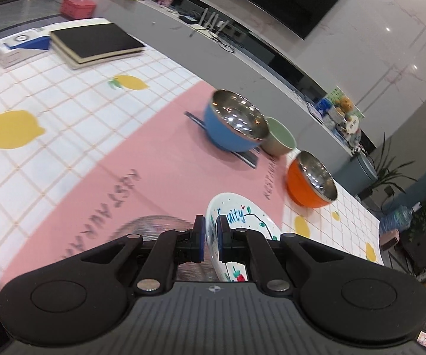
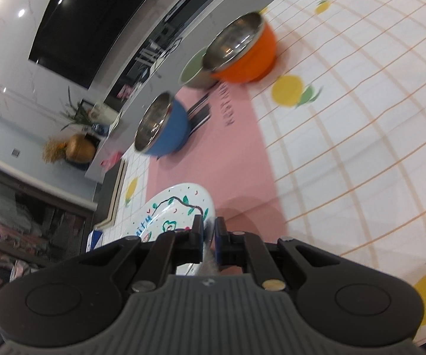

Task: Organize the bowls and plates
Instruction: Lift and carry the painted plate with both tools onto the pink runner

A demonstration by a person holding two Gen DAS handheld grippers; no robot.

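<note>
A white plate with fruit drawings (image 1: 244, 222) is held tilted above the pink mat (image 1: 153, 159). My left gripper (image 1: 211, 230) is shut on its rim at one side. My right gripper (image 2: 209, 230) is shut on the rim of the same plate (image 2: 171, 207) at the other side. On the mat's far part stand a blue steel bowl (image 1: 232, 127), a small green bowl (image 1: 279, 140) touching it, and an orange steel bowl (image 1: 309, 183). The right wrist view also shows the blue bowl (image 2: 162, 131), green bowl (image 2: 193, 71) and orange bowl (image 2: 242, 50).
The table has a lemon-print checked cloth (image 1: 35, 94). A black notebook (image 1: 94, 43) and a white and blue box (image 1: 17, 46) lie at its far left. A grey TV cabinet (image 1: 183, 29) runs behind the table.
</note>
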